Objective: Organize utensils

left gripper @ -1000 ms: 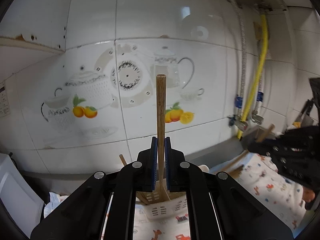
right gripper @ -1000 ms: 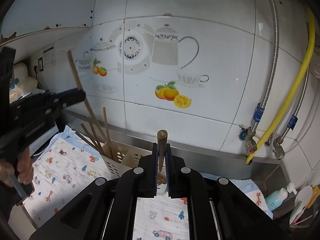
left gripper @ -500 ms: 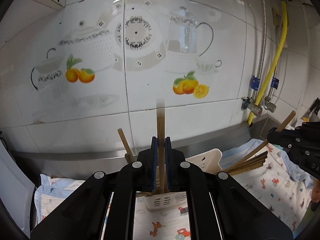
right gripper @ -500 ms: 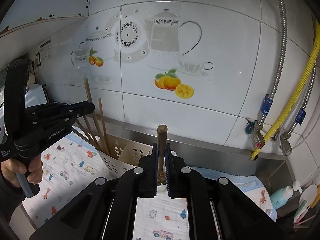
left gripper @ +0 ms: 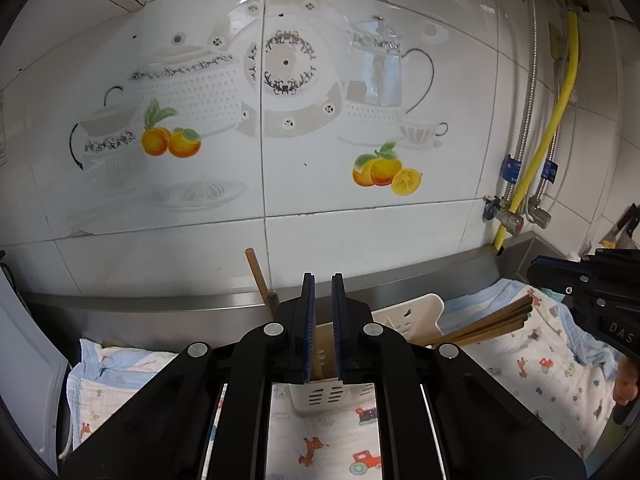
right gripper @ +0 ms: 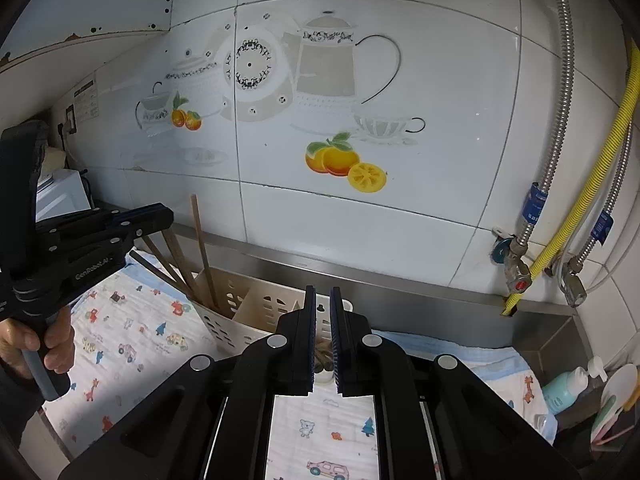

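Note:
A cream slotted utensil holder [left gripper: 408, 320] [right gripper: 248, 308] stands on a cartoon-print cloth by the tiled wall. Wooden chopsticks [right gripper: 188, 264] lean in its left compartment and show slanting right in the left wrist view [left gripper: 484, 324]. A wooden handle [left gripper: 260, 276] sticks up from it. My left gripper [left gripper: 322, 292] is open just above the holder, with a wooden utensil [left gripper: 320, 354] low between the fingers. My right gripper [right gripper: 322, 300] is open above the holder's right end, with a wooden handle end [right gripper: 322, 354] below it.
The cloth [right gripper: 132, 344] covers a steel counter with a raised back lip [right gripper: 400, 276]. Yellow and metal hoses with valves [right gripper: 540, 240] hang at the right. A soap bottle [right gripper: 568, 388] and dishes sit lower right. A white appliance [left gripper: 24, 344] is at the left.
Both grippers have opened slightly and let go of their wooden utensils, which dropped down into the holder. Both grippers have also moved lower, closer to the holder.

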Demonstrator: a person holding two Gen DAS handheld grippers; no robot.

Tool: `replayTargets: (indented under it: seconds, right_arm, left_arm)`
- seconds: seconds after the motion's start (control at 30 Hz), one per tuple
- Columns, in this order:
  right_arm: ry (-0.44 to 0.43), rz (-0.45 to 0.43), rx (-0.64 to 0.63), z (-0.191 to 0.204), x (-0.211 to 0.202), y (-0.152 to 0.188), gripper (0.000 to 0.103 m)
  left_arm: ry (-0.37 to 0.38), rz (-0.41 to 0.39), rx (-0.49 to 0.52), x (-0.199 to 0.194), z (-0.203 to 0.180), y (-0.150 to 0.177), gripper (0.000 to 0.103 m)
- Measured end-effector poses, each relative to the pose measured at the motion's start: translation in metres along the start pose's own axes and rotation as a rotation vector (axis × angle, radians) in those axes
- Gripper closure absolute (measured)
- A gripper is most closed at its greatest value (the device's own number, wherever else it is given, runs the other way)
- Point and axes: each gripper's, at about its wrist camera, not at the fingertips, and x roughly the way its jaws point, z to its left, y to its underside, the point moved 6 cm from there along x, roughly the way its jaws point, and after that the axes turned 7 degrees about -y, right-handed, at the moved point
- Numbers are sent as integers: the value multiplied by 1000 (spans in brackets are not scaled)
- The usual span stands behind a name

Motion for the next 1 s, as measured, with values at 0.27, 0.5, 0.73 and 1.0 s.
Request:
replayTargets:
  seconds: [0.27,0.5,0.73,1.0]
  right_arm:
    - [3,-29,2,4,-16,-2,87]
    - [9,-59,1,11,-37,4,75]
    - [8,-72,11,21,-55,19,59]
    - [21,-84,1,35,-69,35,47]
  left_arm:
    - [1,-27,0,-19,-1,-3,78]
    - [3,-44,-8,-43,-1,2,55]
    - [3,-65,-2,-69,-1,15,39]
    - [-16,-98,3,-98,3,29,22]
